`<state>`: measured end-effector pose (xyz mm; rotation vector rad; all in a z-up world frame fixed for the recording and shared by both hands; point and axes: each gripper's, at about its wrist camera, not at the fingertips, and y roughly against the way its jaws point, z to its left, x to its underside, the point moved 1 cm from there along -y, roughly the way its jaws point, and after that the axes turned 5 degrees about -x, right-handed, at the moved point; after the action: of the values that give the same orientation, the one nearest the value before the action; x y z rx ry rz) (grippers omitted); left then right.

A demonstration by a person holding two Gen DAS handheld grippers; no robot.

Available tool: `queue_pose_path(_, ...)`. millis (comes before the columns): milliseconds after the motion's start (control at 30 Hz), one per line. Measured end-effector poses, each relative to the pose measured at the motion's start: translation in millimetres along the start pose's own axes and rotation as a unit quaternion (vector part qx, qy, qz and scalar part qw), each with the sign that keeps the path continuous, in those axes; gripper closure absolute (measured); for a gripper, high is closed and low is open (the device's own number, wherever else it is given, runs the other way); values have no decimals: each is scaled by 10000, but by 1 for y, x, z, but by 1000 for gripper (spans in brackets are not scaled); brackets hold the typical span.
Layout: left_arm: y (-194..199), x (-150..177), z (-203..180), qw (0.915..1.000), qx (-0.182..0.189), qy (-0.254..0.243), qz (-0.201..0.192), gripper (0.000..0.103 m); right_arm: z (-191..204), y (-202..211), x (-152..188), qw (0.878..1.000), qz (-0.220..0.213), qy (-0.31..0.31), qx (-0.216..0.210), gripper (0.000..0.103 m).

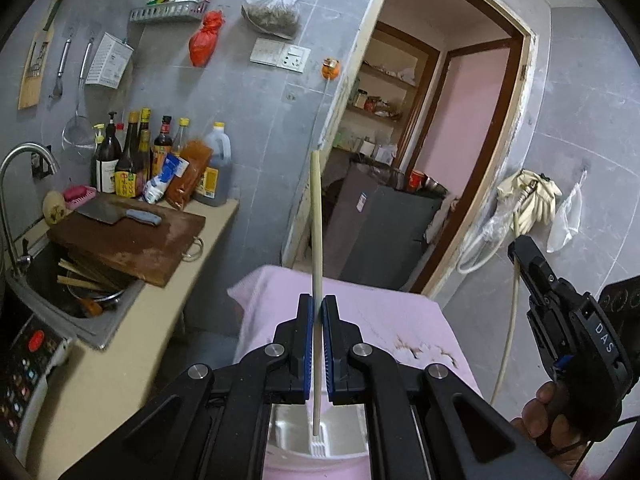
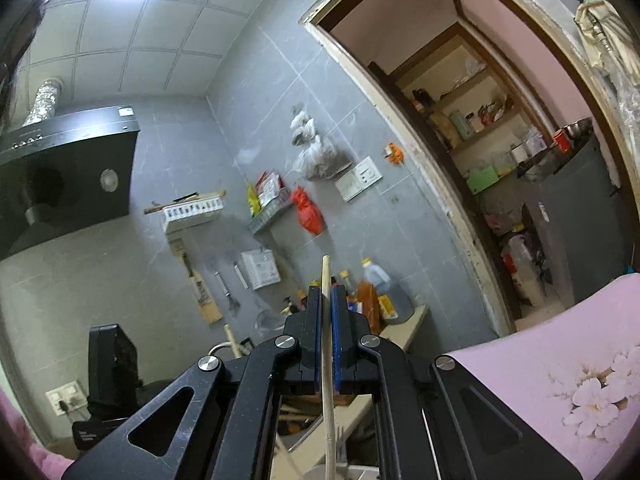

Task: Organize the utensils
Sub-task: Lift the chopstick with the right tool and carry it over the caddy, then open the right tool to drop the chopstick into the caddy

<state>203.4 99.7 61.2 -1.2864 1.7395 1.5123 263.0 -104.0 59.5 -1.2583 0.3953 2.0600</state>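
Note:
My left gripper (image 1: 319, 305) is shut on a long pale chopstick (image 1: 316, 220) that stands upright between the blue pads. Its lower end hangs over a white slotted utensil holder (image 1: 320, 446) on the pink cloth (image 1: 380, 312). My right gripper (image 2: 326, 293) is shut on a second pale chopstick (image 2: 326, 272), which runs through the jaws and down past a holder's rim (image 2: 352, 470). The left wrist view shows the right gripper (image 1: 517, 249) raised at the right edge, held by a hand (image 1: 540, 408). The left gripper's black body (image 2: 108, 360) sits low on the left in the right wrist view.
A sink (image 1: 84, 320) at the left holds more chopsticks (image 1: 76, 276) and utensils. A wooden cutting board (image 1: 128, 240) with a cleaver (image 1: 120, 214) lies beside it, bottles (image 1: 132, 160) behind. A range hood (image 2: 68, 176) hangs high at the left. An open doorway (image 1: 420, 160) lies ahead.

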Motion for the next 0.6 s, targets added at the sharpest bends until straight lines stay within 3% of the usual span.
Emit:
queue_pose_path(267, -27, 1, 17, 9999, 62, -50, 77, 98, -8, -13, 21, 9954, -431, 413, 753, 99)
queue_pose_path(600, -44, 24, 13, 9981, 77, -475, 380, 98, -35, -25, 42, 9905, -310, 499, 1245, 99)
